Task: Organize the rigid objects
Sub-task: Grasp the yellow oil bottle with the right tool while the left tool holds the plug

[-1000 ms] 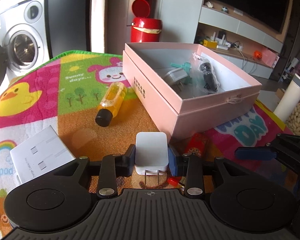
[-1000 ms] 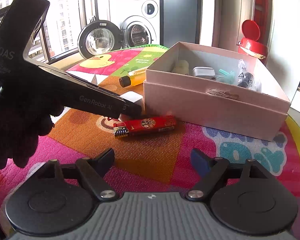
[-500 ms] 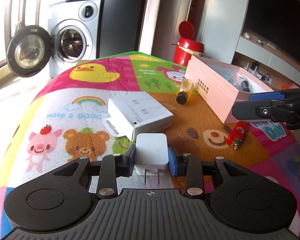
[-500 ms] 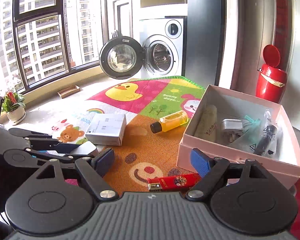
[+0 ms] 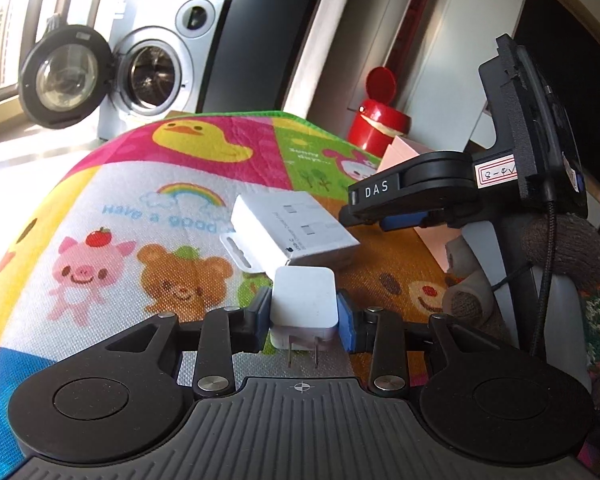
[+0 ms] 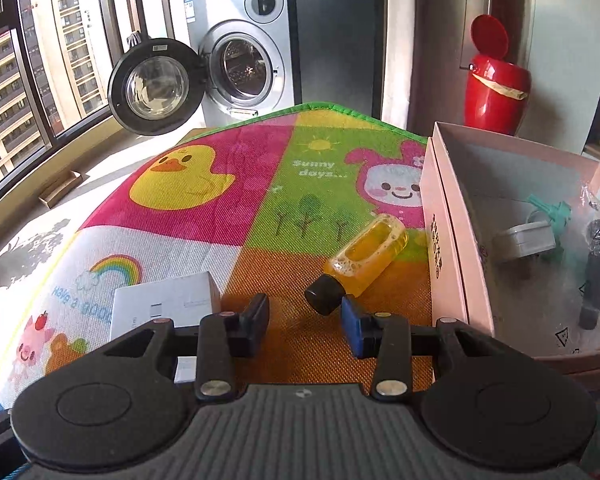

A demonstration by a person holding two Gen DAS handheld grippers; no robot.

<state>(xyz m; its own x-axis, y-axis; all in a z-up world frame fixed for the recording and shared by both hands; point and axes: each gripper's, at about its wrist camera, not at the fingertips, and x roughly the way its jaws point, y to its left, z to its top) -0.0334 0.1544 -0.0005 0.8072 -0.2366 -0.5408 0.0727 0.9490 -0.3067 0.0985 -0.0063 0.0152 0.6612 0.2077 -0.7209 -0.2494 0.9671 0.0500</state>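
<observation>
My left gripper is shut on a white charger plug, prongs pointing back at the camera, held just above the colourful mat. A white carton lies right beyond it. The right gripper crosses the left wrist view from the right, held by a gloved hand. In its own view the right gripper has its jaws closing with only mat between them. A yellow liquid bottle with a black cap lies just past the fingertips. The white carton lies at their left.
An open pink box at the right holds a white adapter, a teal piece and a bagged black item. Beyond the mat stand a washing machine with its door open and a red bin.
The left gripper swung left from the pink box to the white carton, keeping the plug. The right gripper moved past the red lighter up to the bottle, and its jaws narrowed.
</observation>
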